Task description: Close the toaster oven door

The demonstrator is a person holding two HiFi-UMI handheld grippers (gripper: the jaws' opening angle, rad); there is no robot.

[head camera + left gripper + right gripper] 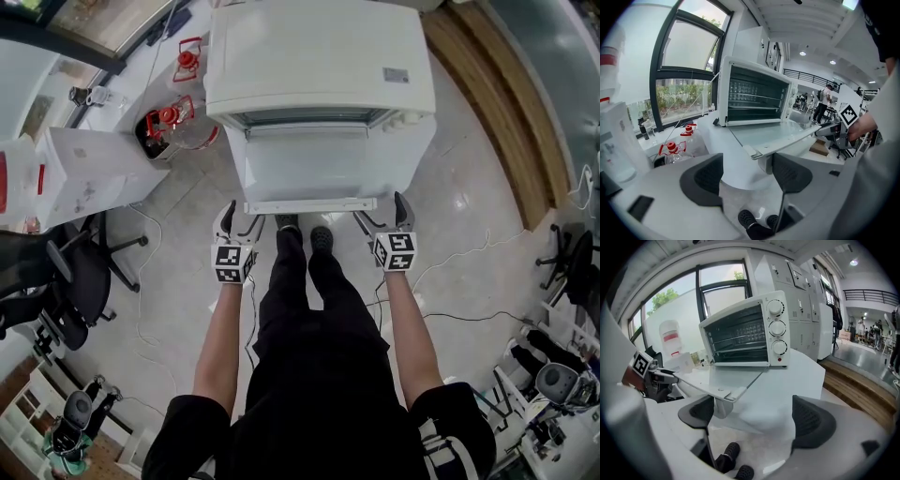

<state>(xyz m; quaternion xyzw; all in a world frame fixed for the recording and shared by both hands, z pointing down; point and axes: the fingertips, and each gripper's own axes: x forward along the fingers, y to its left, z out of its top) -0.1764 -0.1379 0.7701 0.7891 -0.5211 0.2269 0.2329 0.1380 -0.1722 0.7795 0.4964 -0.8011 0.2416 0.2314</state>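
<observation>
The white toaster oven (319,56) stands on a white table (419,155) with its glass door (309,169) folded down flat toward me. The door's handle bar (311,204) runs along the front edge. My left gripper (239,223) is open just below the handle's left end (752,152), which lies above and between its pads. My right gripper (382,217) is open below the handle's right end (729,393), which sits near its left pad. Neither gripper holds anything. The oven's three knobs (777,328) show in the right gripper view.
Two red-capped water bottles (173,122) and a white box (84,173) stand left of the oven. An office chair (66,281) is at my left, with cables on the floor. A wooden step (506,112) runs along the right. My shoes (302,230) are under the door.
</observation>
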